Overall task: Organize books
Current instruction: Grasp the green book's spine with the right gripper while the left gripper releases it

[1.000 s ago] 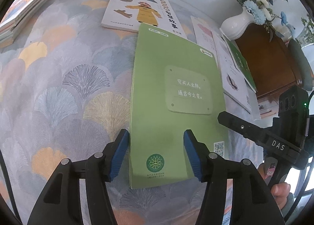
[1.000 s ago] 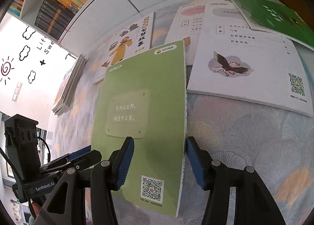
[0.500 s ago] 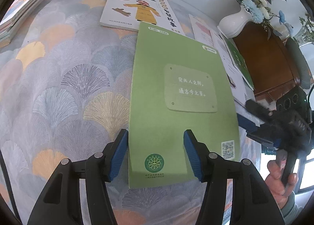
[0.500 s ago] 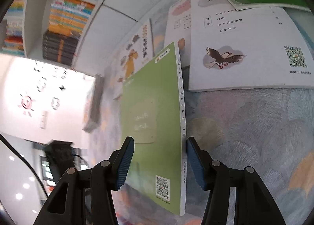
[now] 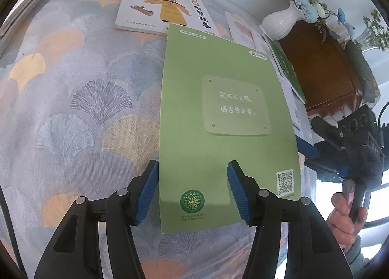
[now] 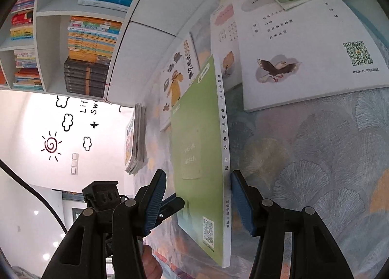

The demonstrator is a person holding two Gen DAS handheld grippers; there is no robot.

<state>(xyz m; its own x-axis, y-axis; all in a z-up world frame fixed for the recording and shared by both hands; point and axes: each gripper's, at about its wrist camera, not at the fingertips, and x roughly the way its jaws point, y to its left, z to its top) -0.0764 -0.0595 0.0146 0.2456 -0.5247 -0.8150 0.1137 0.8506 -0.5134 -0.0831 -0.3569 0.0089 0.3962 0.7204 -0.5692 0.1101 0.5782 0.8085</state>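
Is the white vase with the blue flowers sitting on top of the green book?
No, the white vase stands on the brown wooden cabinet, beyond and to the right of the green book.

The green book (image 5: 226, 133) bore a pale plaque (image 5: 237, 108) reading 究天人之际,通古今之变. Its spine (image 6: 224, 133) read 开眼看世界·有趣的世界史 上册. At ten o'clock in the right wrist view, the wall (image 6: 87, 108) showed the cut-off letters "Li" and "Sw". QR codes' contents could not be read.

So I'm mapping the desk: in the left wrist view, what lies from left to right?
Stack of books → picture book → green book → white vase → right gripper.
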